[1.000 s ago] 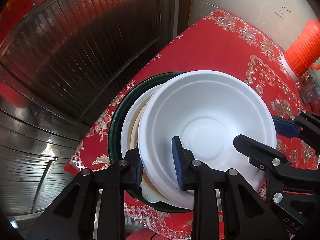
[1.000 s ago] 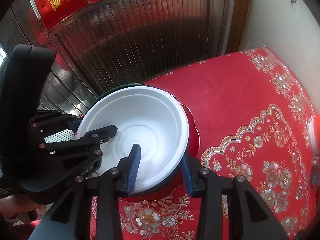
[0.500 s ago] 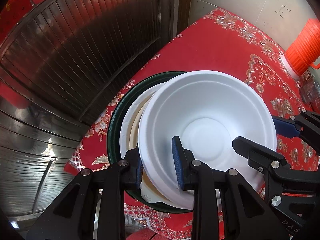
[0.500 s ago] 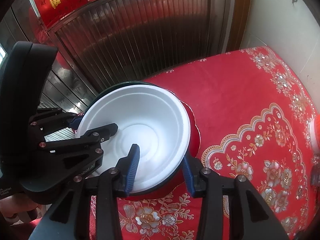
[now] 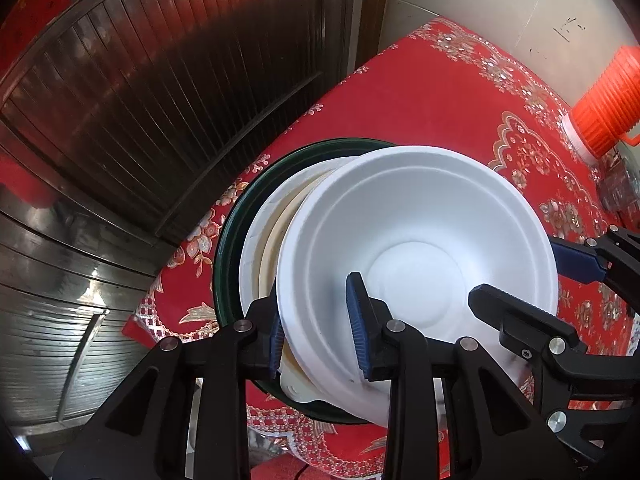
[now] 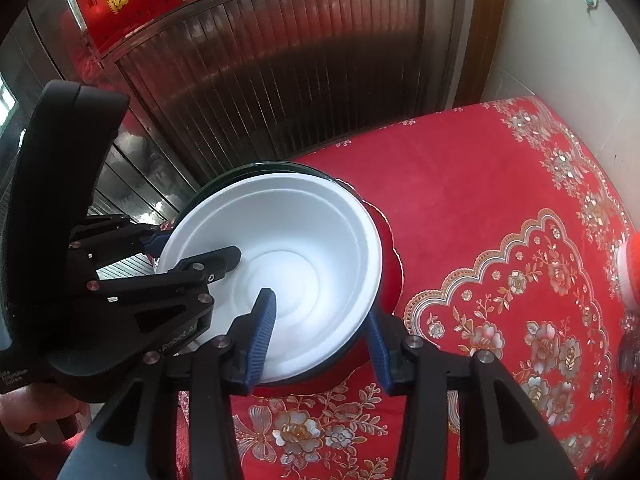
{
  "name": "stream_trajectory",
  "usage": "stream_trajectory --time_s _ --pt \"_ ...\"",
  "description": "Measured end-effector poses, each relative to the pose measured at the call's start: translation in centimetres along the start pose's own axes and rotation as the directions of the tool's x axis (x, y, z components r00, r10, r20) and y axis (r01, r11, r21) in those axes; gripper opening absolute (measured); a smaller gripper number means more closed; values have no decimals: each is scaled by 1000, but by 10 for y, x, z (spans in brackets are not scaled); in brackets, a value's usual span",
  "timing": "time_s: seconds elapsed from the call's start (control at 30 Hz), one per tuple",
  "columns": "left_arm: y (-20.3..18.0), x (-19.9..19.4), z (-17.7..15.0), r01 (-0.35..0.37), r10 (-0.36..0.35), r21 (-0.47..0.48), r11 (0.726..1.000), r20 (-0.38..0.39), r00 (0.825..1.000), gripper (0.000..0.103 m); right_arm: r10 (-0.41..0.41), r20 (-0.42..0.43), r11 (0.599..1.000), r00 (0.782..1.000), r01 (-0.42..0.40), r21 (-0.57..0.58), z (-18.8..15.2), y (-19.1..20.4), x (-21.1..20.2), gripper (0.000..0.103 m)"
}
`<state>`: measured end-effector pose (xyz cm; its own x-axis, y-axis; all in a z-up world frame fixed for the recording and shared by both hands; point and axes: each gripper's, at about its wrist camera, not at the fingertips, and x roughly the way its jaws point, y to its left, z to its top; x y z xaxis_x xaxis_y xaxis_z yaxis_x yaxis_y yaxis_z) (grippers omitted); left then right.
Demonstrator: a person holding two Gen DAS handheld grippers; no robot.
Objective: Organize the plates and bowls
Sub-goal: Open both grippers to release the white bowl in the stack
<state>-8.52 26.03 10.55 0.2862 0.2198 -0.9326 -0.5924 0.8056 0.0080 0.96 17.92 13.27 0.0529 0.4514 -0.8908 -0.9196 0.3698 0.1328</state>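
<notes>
A white foam bowl (image 5: 420,240) (image 6: 280,240) sits tilted on top of cream and white bowls (image 5: 272,248), nested in a dark green plate (image 5: 228,248) (image 6: 248,170). A red dish (image 6: 394,268) shows under the stack. My left gripper (image 5: 316,332) (image 6: 196,246) straddles the foam bowl's near-left rim. Its pads touch the wall inside and outside, and the jaws are opening. My right gripper (image 6: 320,328) (image 5: 520,276) straddles the opposite rim. One pad is inside and one outside, and they stand wider than the wall without pressing on it.
The stack stands near the corner of a table with a red flowered cloth (image 6: 500,240), beside a ribbed metal shutter (image 5: 160,120). An orange flask (image 5: 604,104) stands at the far right by the wall. A person's hand (image 6: 24,420) holds the left gripper.
The right gripper's jaws have spread slightly around the bowl's rim. The bowl, the stack and both hands have not moved.
</notes>
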Motion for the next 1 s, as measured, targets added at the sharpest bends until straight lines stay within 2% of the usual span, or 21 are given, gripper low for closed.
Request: stream_trajectory --time_s 0.13,0.17,0.23,0.3,0.47,0.6,0.7,0.8,0.87,1.0 --pt "1 1 -2 19 -19 -17 1000 -9 1000 31 -4 3 1000 1000 4 1 0 1 -2 44" --pt "2 1 -2 37 -37 -26 999 -9 999 35 -7 3 1000 1000 7 1 0 0 -3 44" --pt "4 0 -1 78 -79 -44 996 -5 997 55 -10 1 1000 1000 10 6 -1 -1 -4 46" --pt "3 -3 -1 89 -88 -49 995 6 996 59 -12 5 1000 1000 12 15 -2 -3 -6 48" --pt "4 -7 -1 101 -101 -56 993 9 995 61 -13 10 999 1000 13 33 -3 -8 -10 48" --pt "7 -15 -2 84 -82 -65 994 37 996 61 -17 21 999 1000 16 47 -6 -10 -15 49" --pt "8 -26 -2 57 -52 -76 996 69 996 61 -37 56 997 998 33 71 -9 -12 -23 65" --pt "4 -39 -4 -40 45 -43 998 122 991 61 -72 108 993 991 62 100 -12 -12 -35 79" --pt "3 -45 -8 -55 60 -41 998 142 988 61 -74 134 991 988 59 117 -14 -11 -41 80" --pt "-3 -46 -13 -19 23 -34 999 138 990 61 -110 170 988 979 89 128 -23 -8 -47 81"
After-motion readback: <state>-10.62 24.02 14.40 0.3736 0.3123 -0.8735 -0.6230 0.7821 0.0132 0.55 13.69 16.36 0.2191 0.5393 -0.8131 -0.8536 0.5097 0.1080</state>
